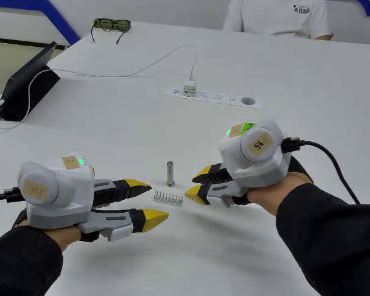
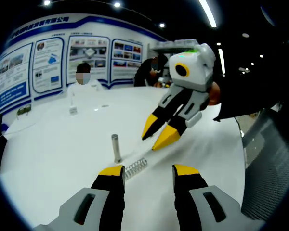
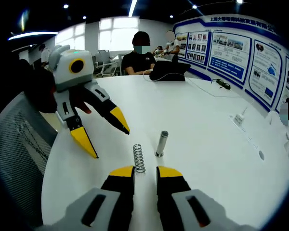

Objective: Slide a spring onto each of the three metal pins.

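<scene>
**Surface** (image 1: 308, 86): white and broad.

**Pin** (image 1: 170, 173): one metal pin, standing upright near the middle of the surface.

**Spring** (image 1: 168, 198): lies on its side on the surface, just beside the pin at its 6 o'clock in the head view, off the pin.

**Left gripper** (image 1: 155, 200): at the spring's 9 o'clock. Its jaws are spread wide with nothing between them, and the yellow tips point toward the spring.

**Right gripper** (image 1: 193, 186): at the spring's 3 o'clock. Its jaws are parted by a narrower gap and hold nothing. The lower tip is close to the spring's end; contact cannot be told.

**Power strip** (image 1: 213, 97): at the pin's 12 o'clock, well apart, with a white plug in it.

**Glasses** (image 1: 111, 24): at 11 o'clock, near the far edge.

**Tablet** (image 1: 28, 80): black, at 10 o'clock.
</scene>
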Motion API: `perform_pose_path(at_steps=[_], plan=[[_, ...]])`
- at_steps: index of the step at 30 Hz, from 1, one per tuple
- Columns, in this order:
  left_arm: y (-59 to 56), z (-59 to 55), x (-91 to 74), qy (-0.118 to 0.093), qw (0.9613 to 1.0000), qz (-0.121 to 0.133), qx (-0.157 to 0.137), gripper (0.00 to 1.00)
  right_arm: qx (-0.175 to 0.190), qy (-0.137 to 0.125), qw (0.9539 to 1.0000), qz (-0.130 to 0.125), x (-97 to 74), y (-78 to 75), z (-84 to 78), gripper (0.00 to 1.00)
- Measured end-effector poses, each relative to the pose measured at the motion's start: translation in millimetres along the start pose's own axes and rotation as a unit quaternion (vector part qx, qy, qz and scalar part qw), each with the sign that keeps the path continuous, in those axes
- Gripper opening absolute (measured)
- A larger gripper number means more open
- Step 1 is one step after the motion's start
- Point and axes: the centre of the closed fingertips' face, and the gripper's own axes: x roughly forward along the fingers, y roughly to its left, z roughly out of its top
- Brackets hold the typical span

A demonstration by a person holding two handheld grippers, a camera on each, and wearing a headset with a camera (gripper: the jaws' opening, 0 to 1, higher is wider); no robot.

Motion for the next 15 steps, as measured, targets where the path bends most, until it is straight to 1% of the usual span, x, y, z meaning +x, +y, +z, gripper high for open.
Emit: perform_pose_path(at_steps=[5,8,15], plan=[[1.2,-1.7,-1.1,0.001,1.0000,0.002,-0.001,0.40,-0.001,0.007,0.9999,0.009,10.4,5.0,-3.3,0.18],[1.0,-1.9,-1.5,0.001,1.0000,0.002,-0.001,0.40,0.006,0.009,0.9998,0.014,15.1,6.4,-5.4,0.18],[1.0,-2.1,-2.2,0.002,1.0000,0.003,-0.002,0.40,0.009,0.018,0.9996,0.019,24.2,7.4,-11.2,0.17]])
